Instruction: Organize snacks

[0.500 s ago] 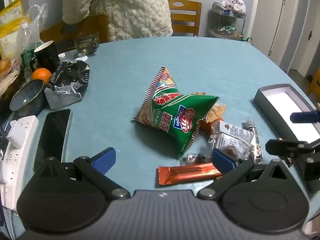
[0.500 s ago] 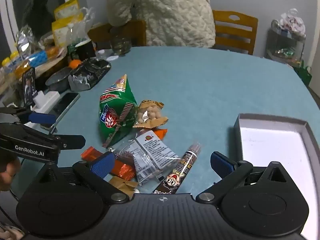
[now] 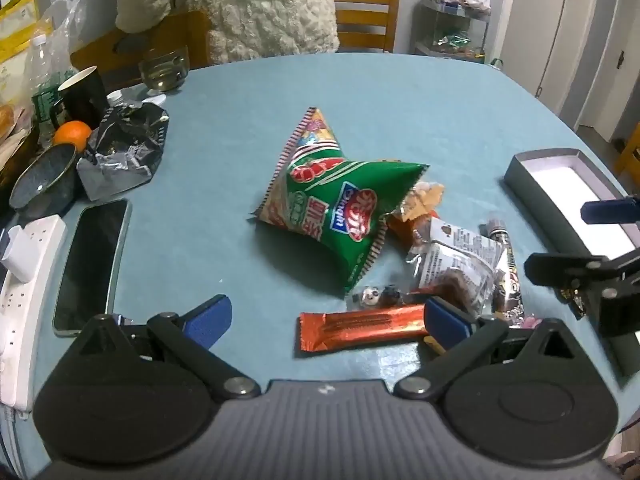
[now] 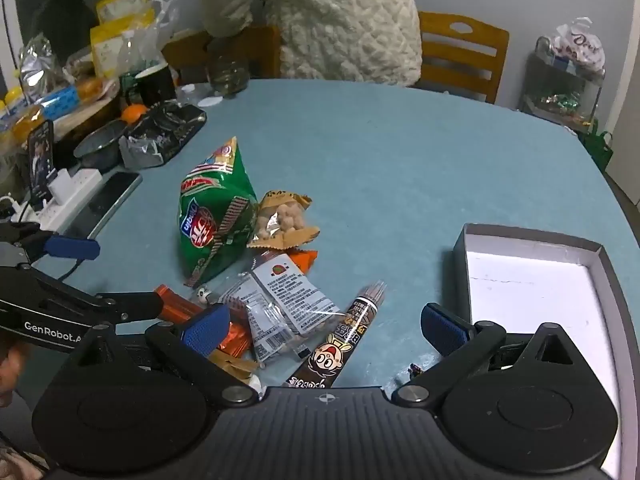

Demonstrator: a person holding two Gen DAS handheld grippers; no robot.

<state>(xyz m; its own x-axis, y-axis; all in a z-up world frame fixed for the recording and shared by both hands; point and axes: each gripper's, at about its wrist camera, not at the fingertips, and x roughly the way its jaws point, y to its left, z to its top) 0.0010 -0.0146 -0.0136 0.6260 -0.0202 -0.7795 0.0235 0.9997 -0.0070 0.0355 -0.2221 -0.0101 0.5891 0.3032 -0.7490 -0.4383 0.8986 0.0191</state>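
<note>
A loose heap of snacks lies near the middle of the blue-green table (image 3: pixel 400 92). The puffed green bag (image 3: pixel 340 216) stands tallest; against its side leans a small tan packet of round nuts (image 4: pixel 282 220), with an orange wrapper (image 4: pixel 306 260) just beside that. Nearer the cameras lie two clear packets with white labels (image 4: pixel 280 300), a brown stick with a cartoon face (image 4: pixel 340 344) and an orange bar (image 3: pixel 360 326), all touching or overlapping.

To the right of the heap, apart from it, sits an open grey box with a white floor (image 4: pixel 528 292), nothing in it.

The left gripper (image 3: pixel 326 318) hangs over the near edge of the heap, its blue pads spread wide, the orange bar between them but ungripped. The right gripper (image 4: pixel 326 326) is likewise spread wide above the clear packets and brown stick, holding nothing.

Along the far left edge are a phone (image 3: pixel 90 268), a white power strip (image 3: pixel 24 280), a dark bowl (image 3: pixel 42 182), an orange (image 3: pixel 72 134), a black mug (image 3: pixel 82 94) and a crumpled silver bag (image 3: pixel 124 148). A person in a fleecy cream coat (image 3: pixel 260 8) stands behind the table.
</note>
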